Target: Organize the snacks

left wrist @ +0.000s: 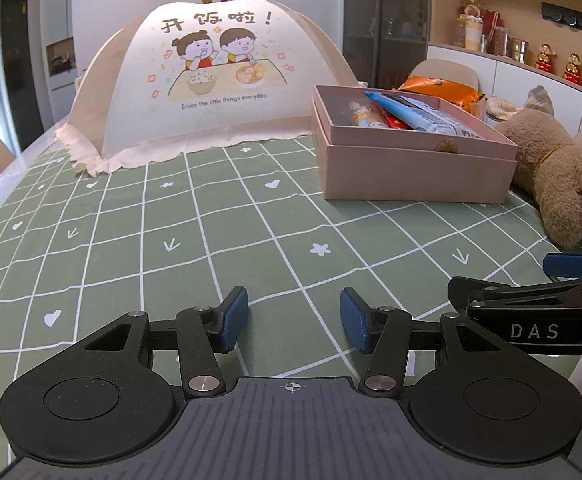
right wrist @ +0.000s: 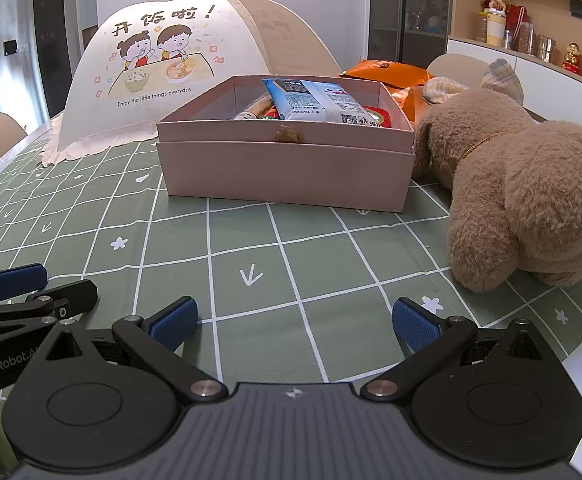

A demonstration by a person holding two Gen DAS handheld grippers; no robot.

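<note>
Both the left gripper (left wrist: 294, 318) and the right gripper (right wrist: 295, 326) are held released and empty, low over the counter (left wrist: 211, 240). Several snack packets (right wrist: 311, 100) are seen inside the pink box (right wrist: 287, 172), while an orange bag (right wrist: 387, 70) is left behind it. That bag is judged the likely next pick, for which a reach past the plush dog (right wrist: 523, 184) would be required.
</note>
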